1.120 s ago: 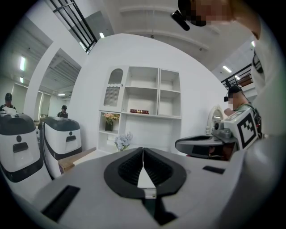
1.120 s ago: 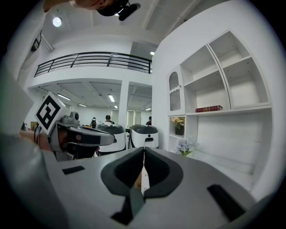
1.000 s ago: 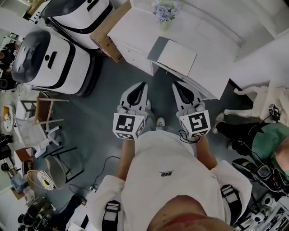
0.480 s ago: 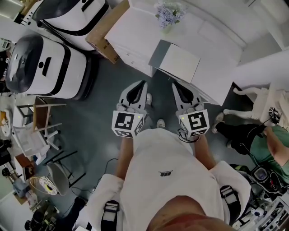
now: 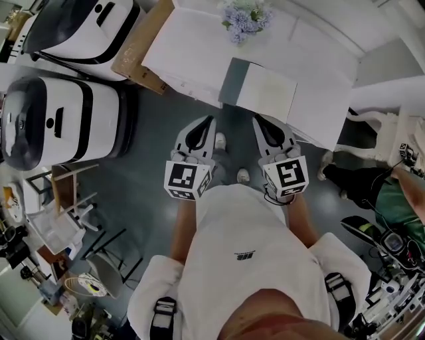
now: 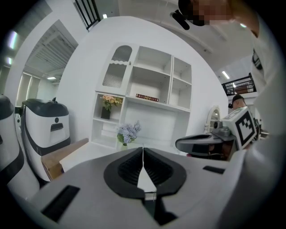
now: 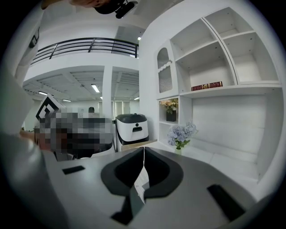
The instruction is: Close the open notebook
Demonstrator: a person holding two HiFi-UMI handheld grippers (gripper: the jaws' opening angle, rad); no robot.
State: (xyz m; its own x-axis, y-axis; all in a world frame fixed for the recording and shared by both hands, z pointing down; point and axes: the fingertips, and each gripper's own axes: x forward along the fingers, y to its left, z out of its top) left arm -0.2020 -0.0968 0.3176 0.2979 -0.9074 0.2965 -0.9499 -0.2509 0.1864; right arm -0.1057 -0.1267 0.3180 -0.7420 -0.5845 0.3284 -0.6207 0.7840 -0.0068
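We are at the approach, with the closing itself not yet begun. The open notebook (image 5: 259,89) lies flat at the near edge of the white rectangular tabletop (image 5: 189,43), showing a grey left leaf (image 5: 232,81) and a pale right page (image 5: 271,93). A bunch of pale lilac flowers (image 5: 242,18) stands at the tabletop's far side. Both of our tools hang short of the tabletop's near edge, over the dark grey floor (image 5: 153,139), and point towards it. The left tool (image 5: 211,121) is clenched with nothing in it, its dark pads meeting along one thin line in its own view. The right tool (image 5: 256,122) is shut the same way and holds nothing. Neither touches the notebook. To do this step well, we judge that we should first carry both tools forward over the tabletop's near edge, keeping them low and level. One clenched tip can then slide under the outer edge of a single leaf, and the grey one looks the easier, being the narrower. The other tool should press lightly on the opposite page, so the notebook does not skate across the tabletop. We cannot tell how stiff the leaf is, so a slow lift over the spine seems wise.
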